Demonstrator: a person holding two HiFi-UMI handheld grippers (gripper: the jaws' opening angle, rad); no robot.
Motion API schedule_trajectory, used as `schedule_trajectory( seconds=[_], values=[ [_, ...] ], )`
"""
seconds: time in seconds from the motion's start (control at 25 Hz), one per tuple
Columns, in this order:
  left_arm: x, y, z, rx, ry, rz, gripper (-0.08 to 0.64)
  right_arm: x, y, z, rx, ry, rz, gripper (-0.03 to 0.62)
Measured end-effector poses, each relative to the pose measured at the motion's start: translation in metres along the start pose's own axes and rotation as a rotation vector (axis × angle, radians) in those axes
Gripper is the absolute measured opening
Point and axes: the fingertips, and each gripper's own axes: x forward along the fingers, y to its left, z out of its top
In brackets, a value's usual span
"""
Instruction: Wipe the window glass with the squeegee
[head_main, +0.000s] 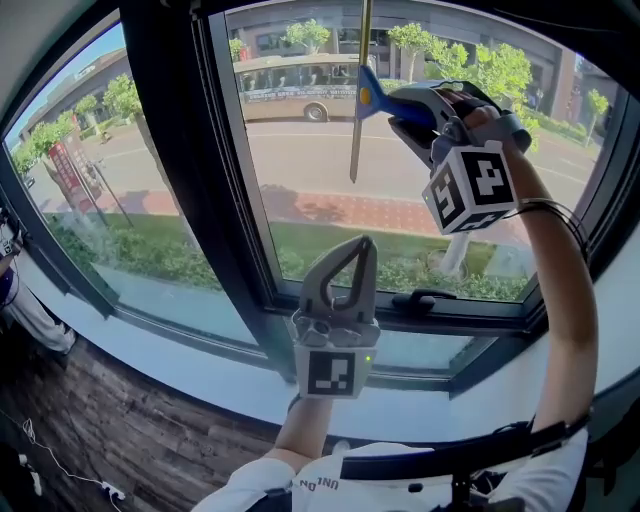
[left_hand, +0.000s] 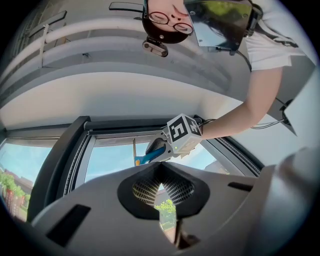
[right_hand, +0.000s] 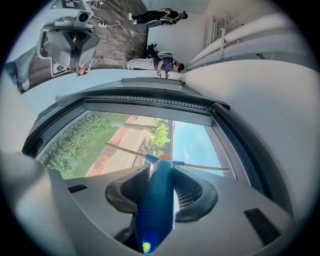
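Overhead, right gripper (right_hand: 163, 170) jaws clamp the squeegee (right_hand: 156, 202) handle; left gripper (left_hand: 161, 170) jaws meet, empty.

Squeegee (head_main: 372, 97) top off-frame (head view)

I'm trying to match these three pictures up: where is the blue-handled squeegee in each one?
Head view: squeegee upper middle, blade upright before the glass.
Left gripper view: squeegee small, at centre.
Right gripper view: squeegee bottom centre, handle clamped in the right tongs.
Shared landmark: the dark window frame.
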Motion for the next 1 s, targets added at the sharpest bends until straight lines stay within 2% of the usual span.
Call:
schedule_trajectory(
  seconds=[0.6, 0.68, 0.8, 0.84, 1.0],
  values=[
    [0.068, 0.006, 0.023, 0.072, -0.089, -0.061, 0.002, -0.023, 0.001, -0.029, 0.023, 0.045, -0.011, 0.144],
    [0.069, 0.007, 0.023, 0.048, -0.099, -0.054, 0.002, -0.026, 0.003, -0.033, 0.025, 0.049, -0.011, 0.144],
    [0.069, 0.008, 0.026, -0.067, -0.143, -0.025, 0.002, -0.032, 0.004, -0.039, 0.029, 0.058, -0.013, 0.144],
    [0.069, 0.008, 0.027, -0.082, -0.150, -0.021, 0.002, -0.035, 0.005, -0.042, 0.030, 0.061, -0.015, 0.144],
    [0.071, 0.004, 0.028, -0.067, -0.160, -0.026, 0.002, -0.044, 0.007, -0.052, 0.034, 0.080, -0.012, 0.144]
  ],
)
